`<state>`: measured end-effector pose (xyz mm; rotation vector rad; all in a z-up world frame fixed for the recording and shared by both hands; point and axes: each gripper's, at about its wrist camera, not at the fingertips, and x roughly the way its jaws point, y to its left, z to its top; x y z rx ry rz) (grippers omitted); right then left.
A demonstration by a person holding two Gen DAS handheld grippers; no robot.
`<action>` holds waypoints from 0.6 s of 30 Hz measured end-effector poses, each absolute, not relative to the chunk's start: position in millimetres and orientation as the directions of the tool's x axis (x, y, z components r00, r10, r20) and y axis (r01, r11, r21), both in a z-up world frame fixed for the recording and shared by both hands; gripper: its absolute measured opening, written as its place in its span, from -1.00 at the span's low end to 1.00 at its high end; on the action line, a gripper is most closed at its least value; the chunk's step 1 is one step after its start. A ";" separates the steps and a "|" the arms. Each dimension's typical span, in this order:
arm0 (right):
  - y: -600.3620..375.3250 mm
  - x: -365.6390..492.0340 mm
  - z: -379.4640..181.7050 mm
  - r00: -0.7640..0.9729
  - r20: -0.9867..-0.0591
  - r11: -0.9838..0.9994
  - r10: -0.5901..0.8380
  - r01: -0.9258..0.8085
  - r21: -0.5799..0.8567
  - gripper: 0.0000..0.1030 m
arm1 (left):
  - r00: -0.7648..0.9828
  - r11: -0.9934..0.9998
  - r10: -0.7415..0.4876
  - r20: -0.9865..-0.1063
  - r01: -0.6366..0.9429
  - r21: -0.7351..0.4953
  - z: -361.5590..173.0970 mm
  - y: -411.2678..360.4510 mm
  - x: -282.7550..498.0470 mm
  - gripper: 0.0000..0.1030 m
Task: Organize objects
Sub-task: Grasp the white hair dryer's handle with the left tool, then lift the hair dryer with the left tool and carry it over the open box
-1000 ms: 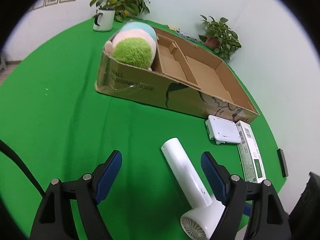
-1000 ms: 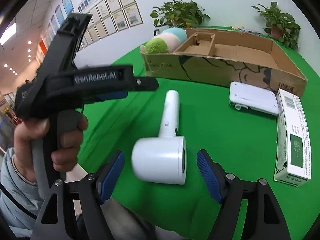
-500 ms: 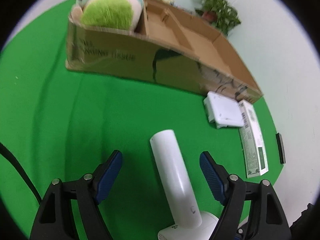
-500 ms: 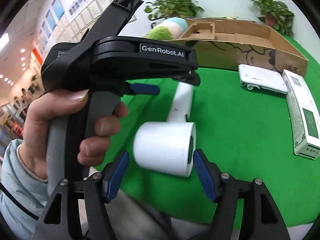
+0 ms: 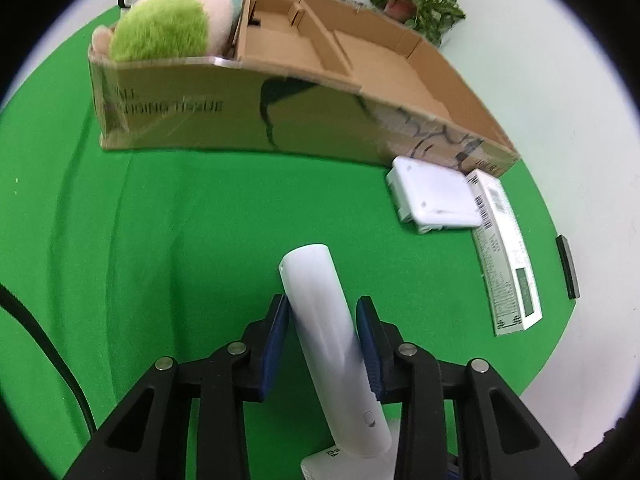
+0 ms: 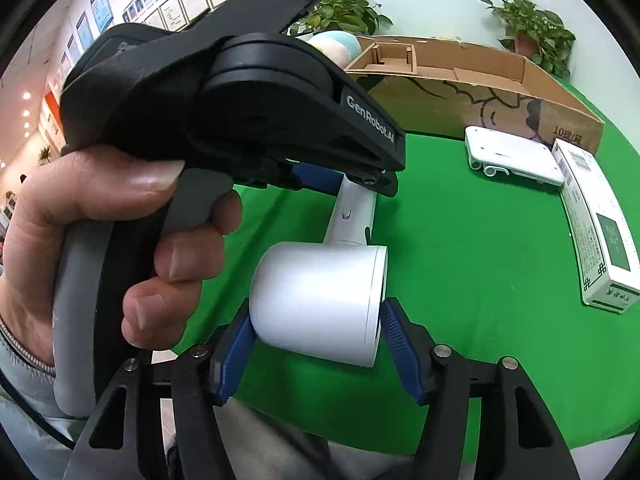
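A: Left gripper [image 5: 322, 336]?
B: Jaws closing, blue pads against the hair dryer [image 5: 320, 300] handle.
A: Right gripper [image 6: 316, 344]?
B: Closing around the dryer's barrel, pads at both ends.
A: Surroundings?
B: Green table [image 5: 160, 220]; cardboard box [image 5: 240, 116] holding plush toy [image 5: 168, 28]; white device [image 5: 434, 196], carton [image 5: 506, 252] beside it.

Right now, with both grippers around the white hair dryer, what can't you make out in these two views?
- Hair dryer head, left wrist view: cut off by the bottom edge.
- Hair dryer handle, right wrist view: mostly hidden by the left gripper body.
- Plush toy, right wrist view: mostly behind that gripper.
- Cardboard box lettering, left wrist view: blurred.
- Carton print: too small.
- Right gripper contact: unclear.
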<state>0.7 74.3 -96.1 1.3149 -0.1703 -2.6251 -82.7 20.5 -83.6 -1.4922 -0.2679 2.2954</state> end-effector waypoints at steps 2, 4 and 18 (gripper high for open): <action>76.5 0.5 -95.7 -0.589 -0.774 -0.972 -0.234 0.119 0.203 0.14 | -0.384 -0.901 0.432 -0.816 -0.229 -0.369 -74.4 20.9 -81.8 -0.39; 78.0 0.2 -94.7 -0.597 -0.767 -0.972 -0.233 0.109 0.210 0.12 | -0.409 -0.903 0.425 -0.807 -0.252 -0.347 -62.1 24.5 -80.1 -0.40; 87.4 8.7 -74.1 -0.674 -0.722 -0.986 -0.155 0.066 0.151 0.08 | -0.492 -0.895 0.423 -0.761 -0.358 -0.266 -9.6 56.0 -75.1 -0.44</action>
